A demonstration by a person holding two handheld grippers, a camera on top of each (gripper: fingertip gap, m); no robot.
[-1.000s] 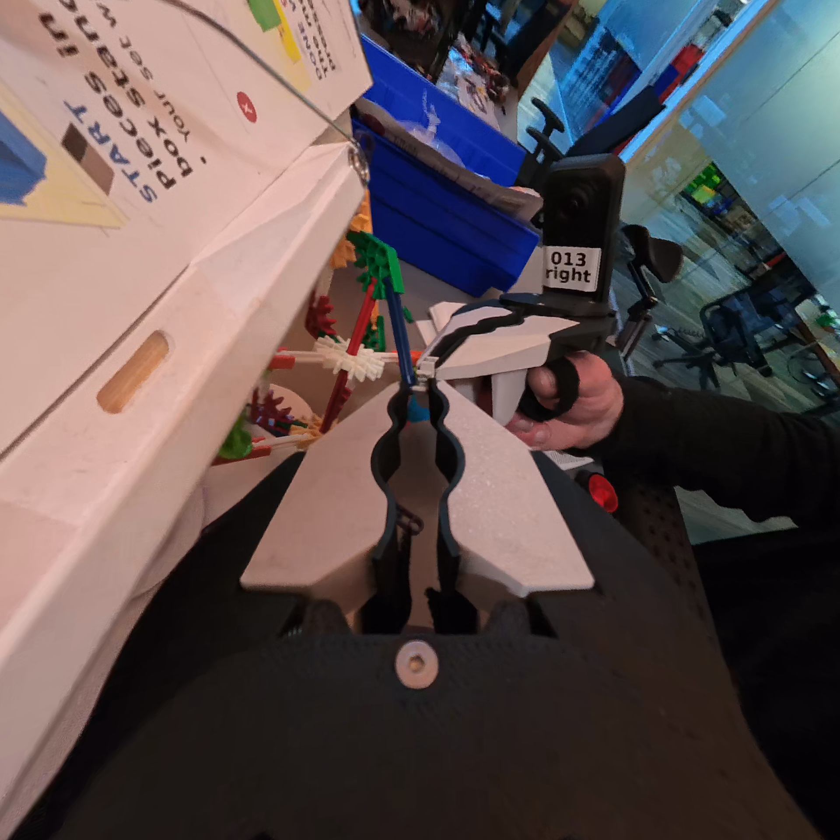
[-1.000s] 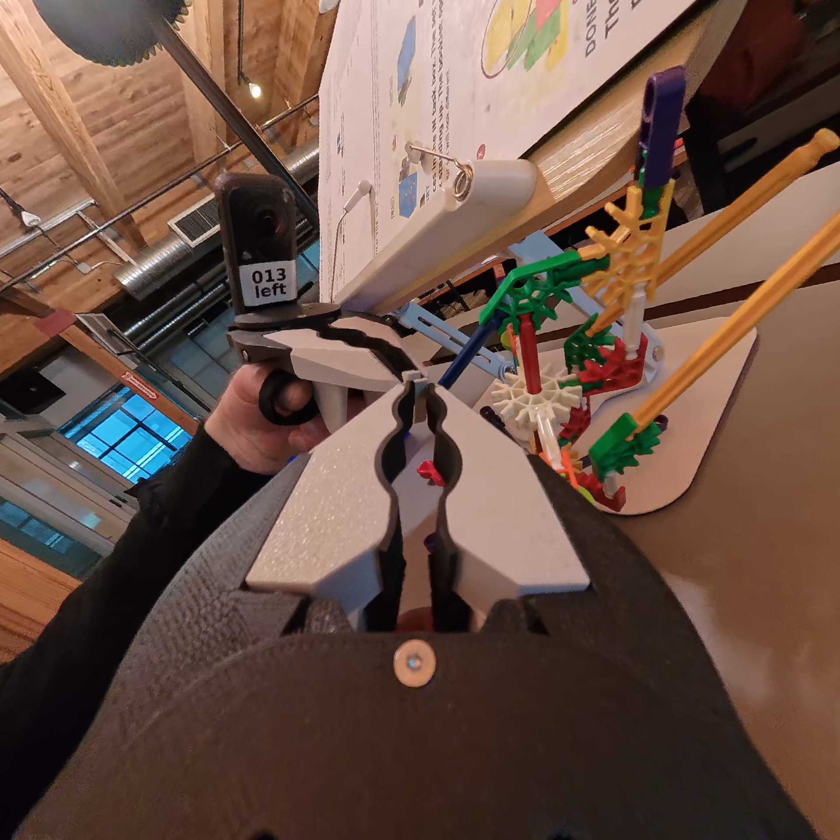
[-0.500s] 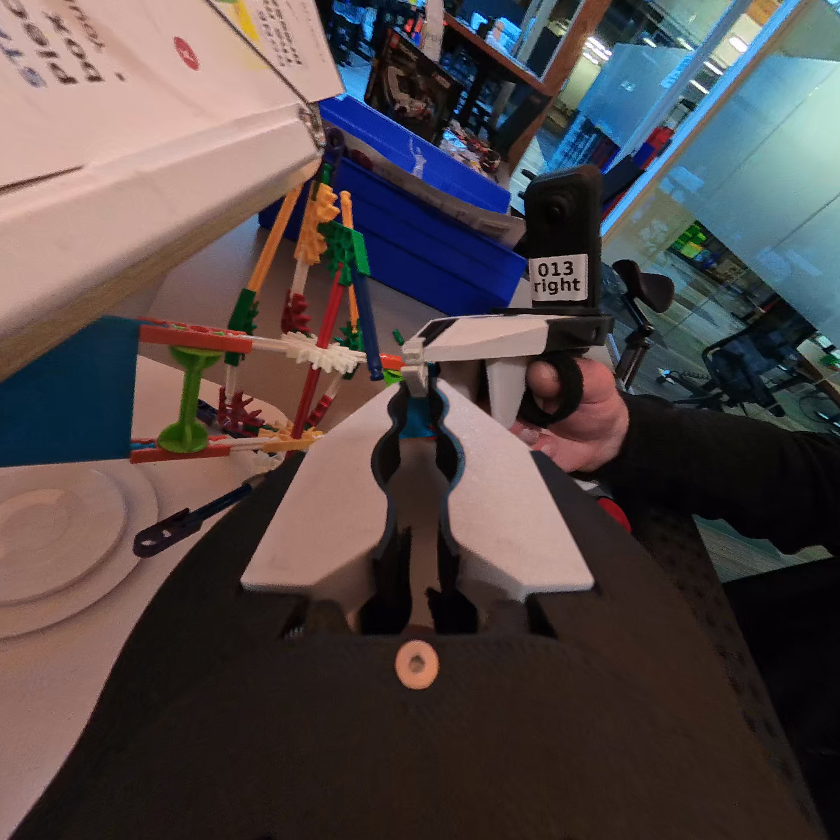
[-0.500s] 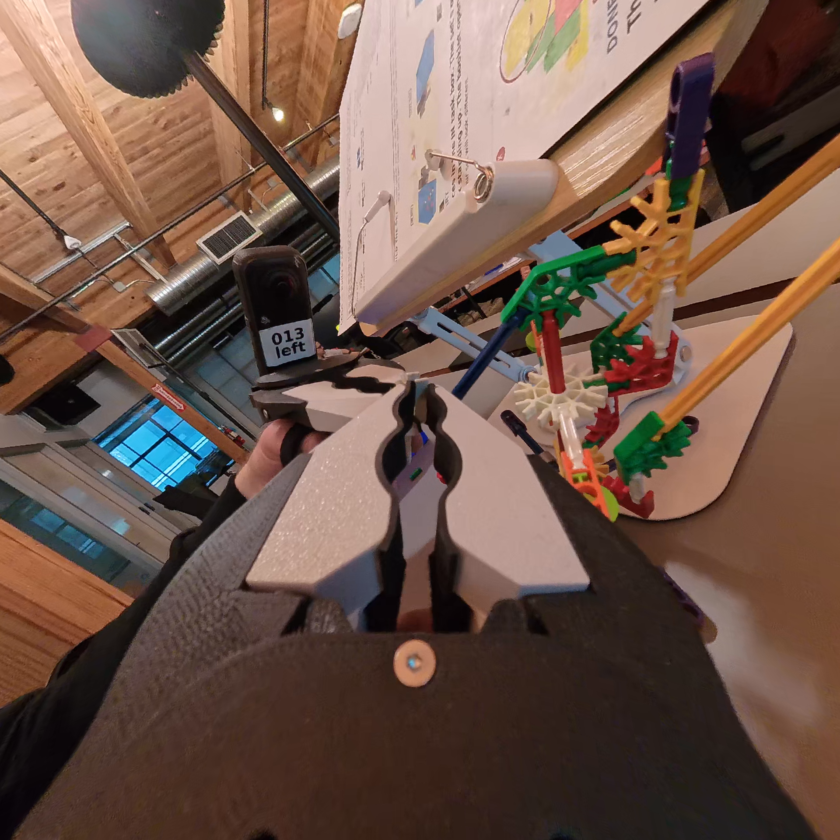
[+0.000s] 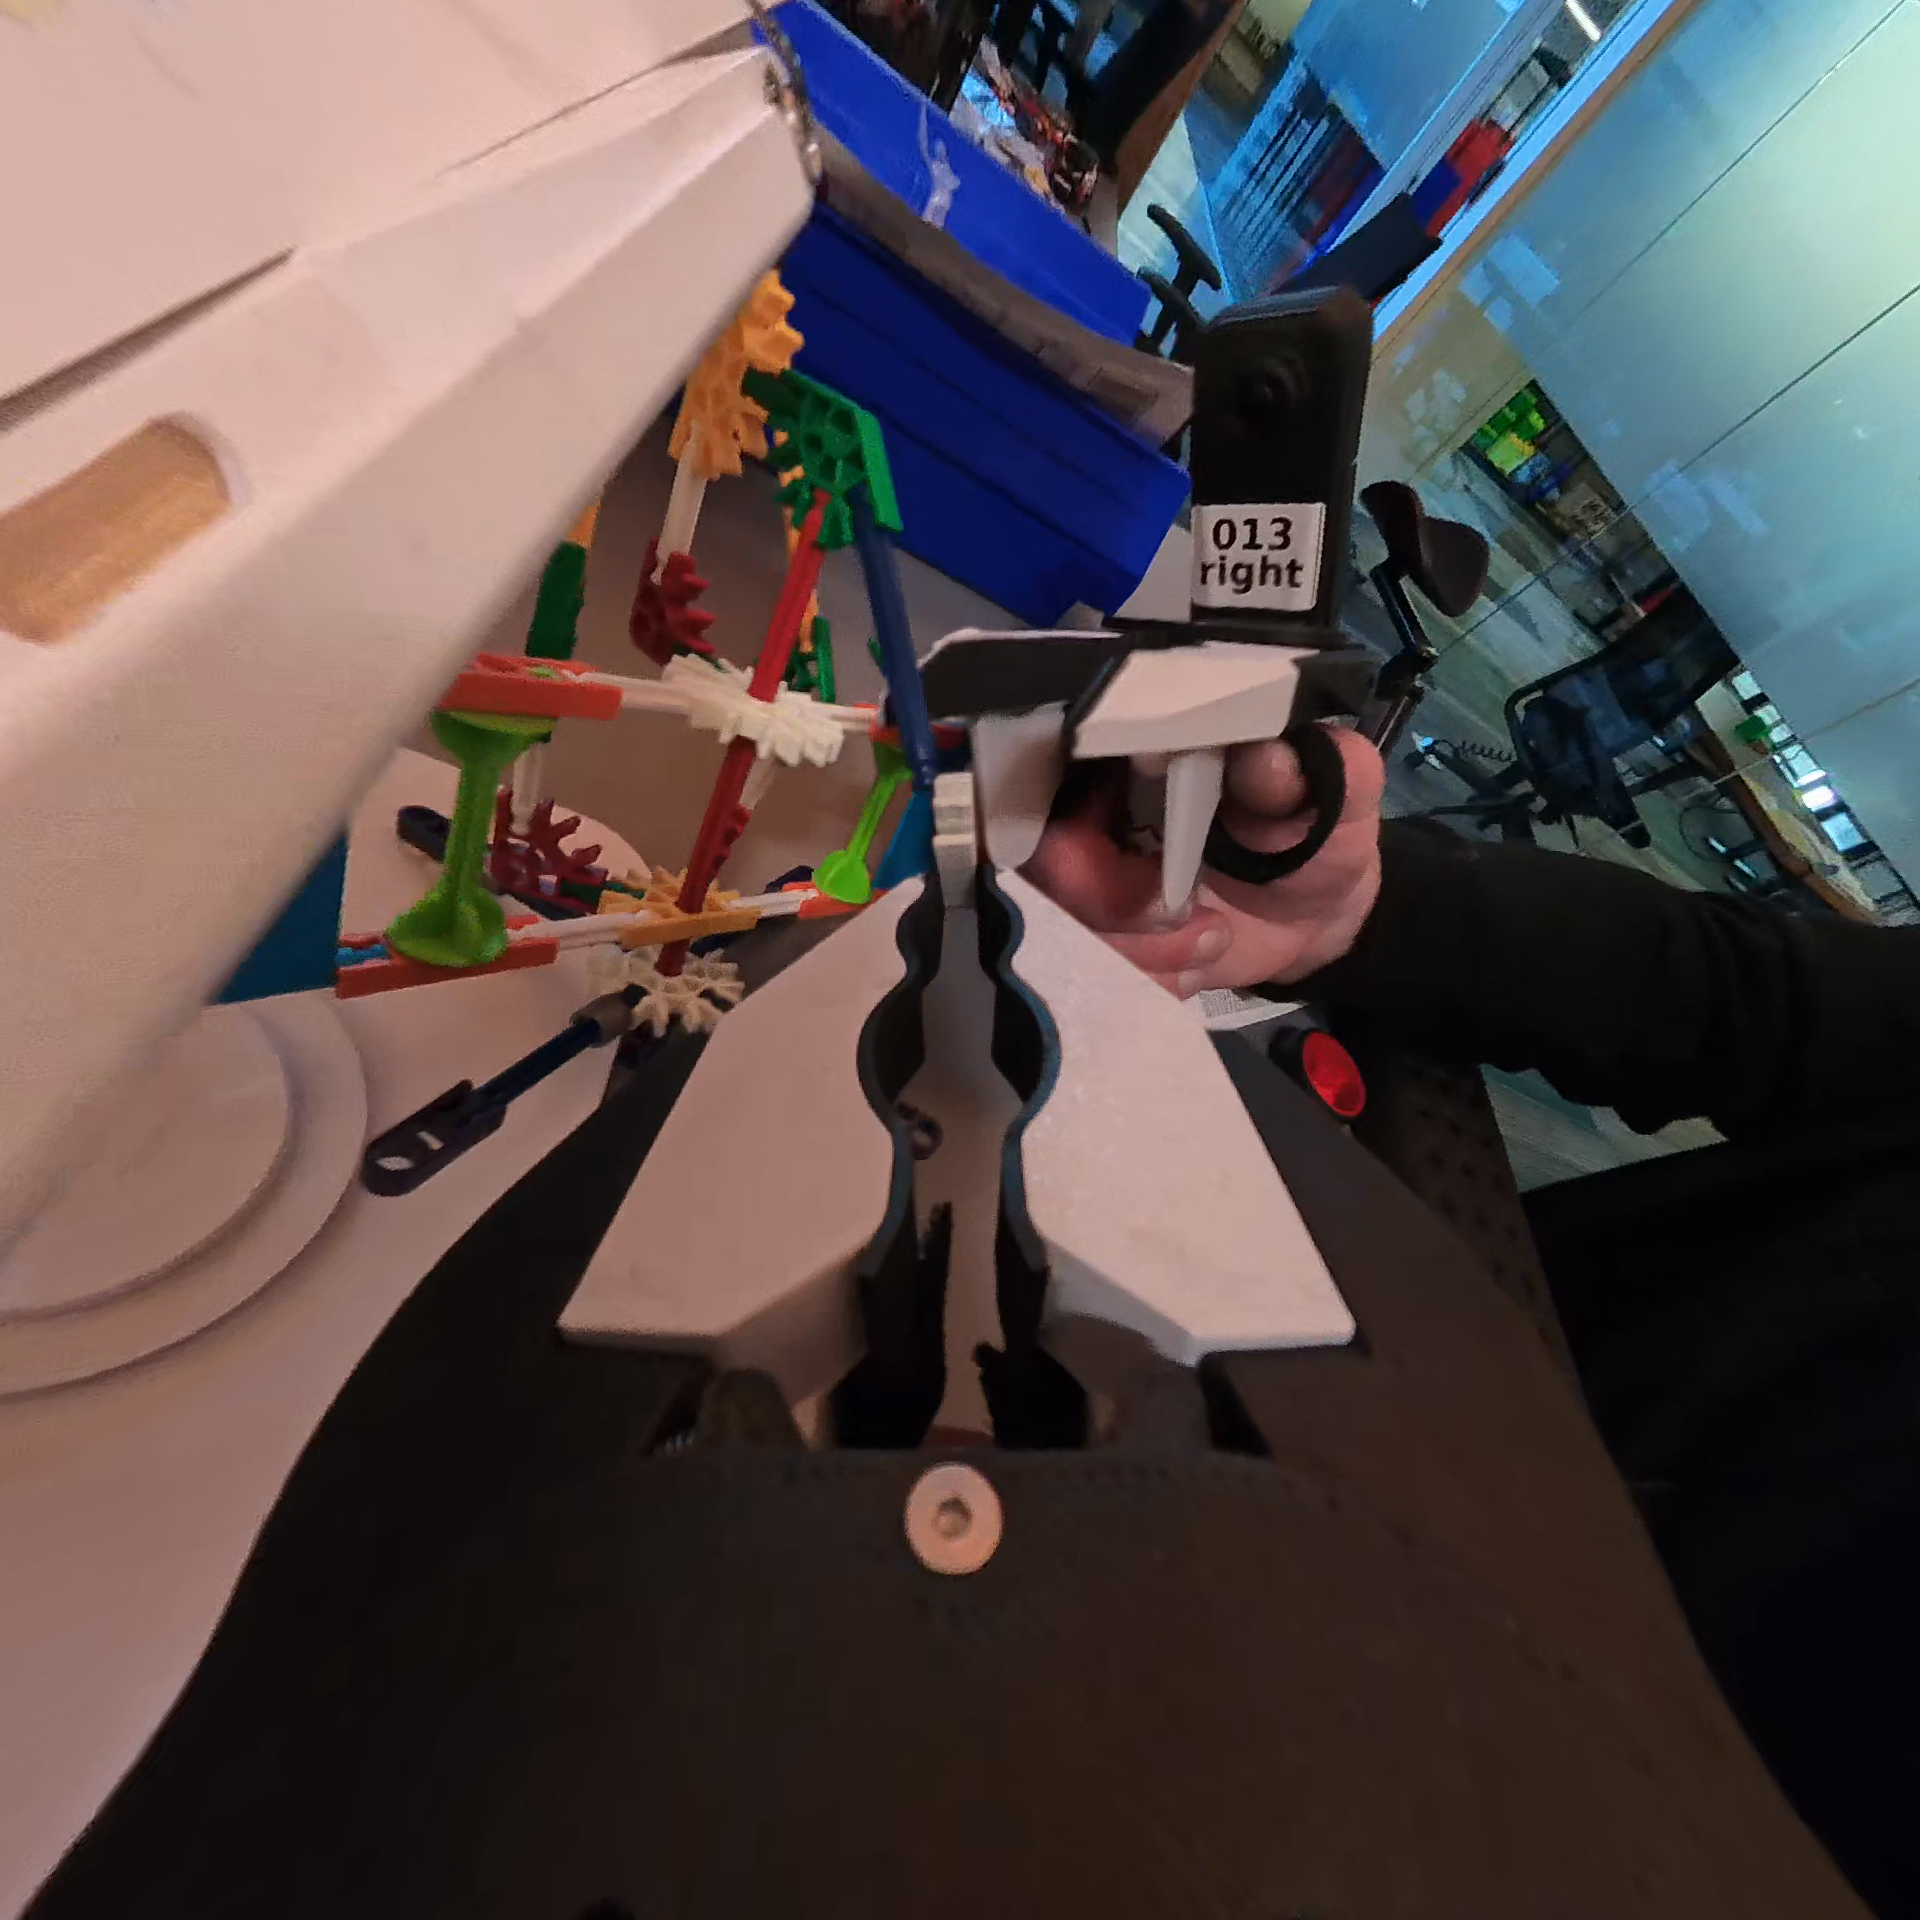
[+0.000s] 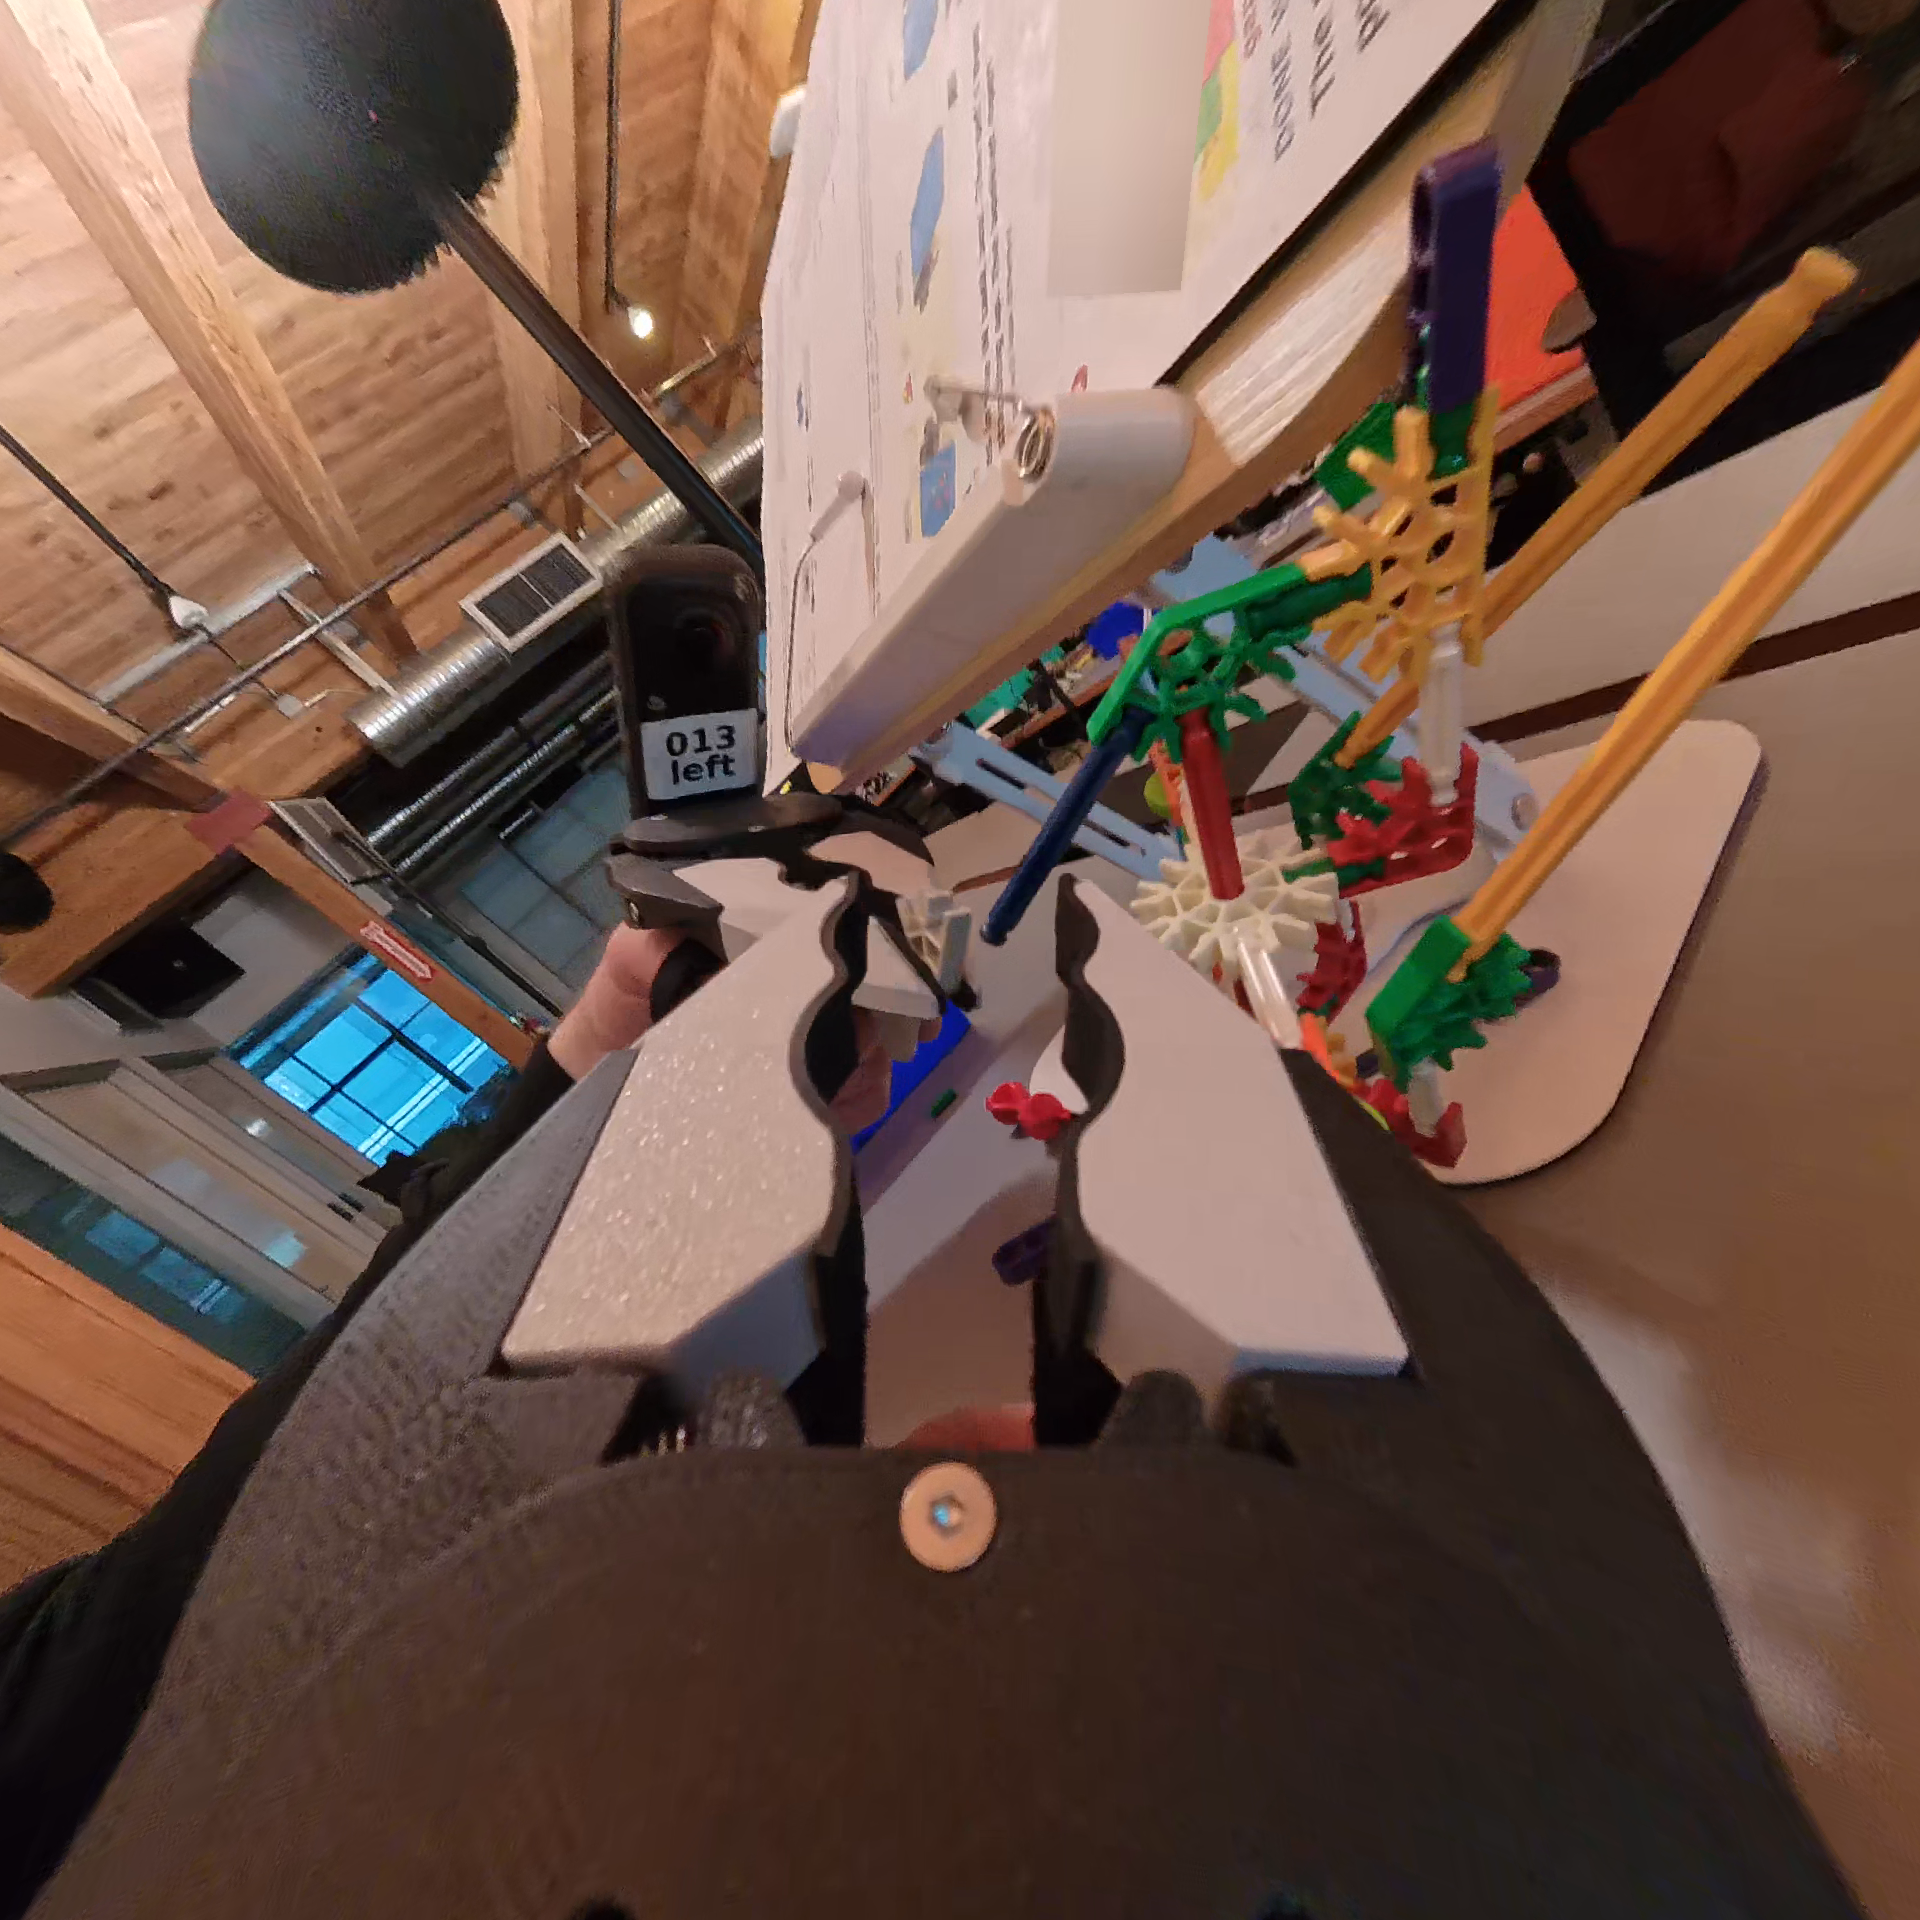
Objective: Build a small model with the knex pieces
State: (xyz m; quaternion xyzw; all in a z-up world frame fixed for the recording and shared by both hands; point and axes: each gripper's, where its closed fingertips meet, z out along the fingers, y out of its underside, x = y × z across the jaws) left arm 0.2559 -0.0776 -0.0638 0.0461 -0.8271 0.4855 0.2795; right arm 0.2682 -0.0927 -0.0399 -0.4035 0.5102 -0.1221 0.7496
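A model of coloured rods and snowflake-shaped connectors (image 5: 727,717) stands on a white base plate (image 6: 1631,1039). My left gripper (image 5: 956,883) is shut on a small pale connector piece (image 5: 951,821), held next to the lower end of the model's dark blue rod (image 5: 894,644). The left gripper and its piece (image 6: 935,920) also show in the right wrist view. My right gripper (image 6: 961,904) is open and empty. The blue rod's free end (image 6: 1003,920) lies between its fingertips. The right gripper (image 5: 997,769) also shows in the left wrist view, touching the connector.
A white slanted board with printed sheets (image 5: 364,395) overhangs the model. Blue bins (image 5: 987,343) stand behind. A loose dark rod (image 5: 468,1112) lies on the table, with small red (image 6: 1023,1107) and purple (image 6: 1023,1247) pieces. Office chairs (image 5: 1579,748) stand at the right. Only a small space, under 4 cm, lies between the two pairs of fingers.
My right gripper has opened; it was shut half a second ago. My left gripper stays shut on its piece and has tilted, so the board fills more of its view.
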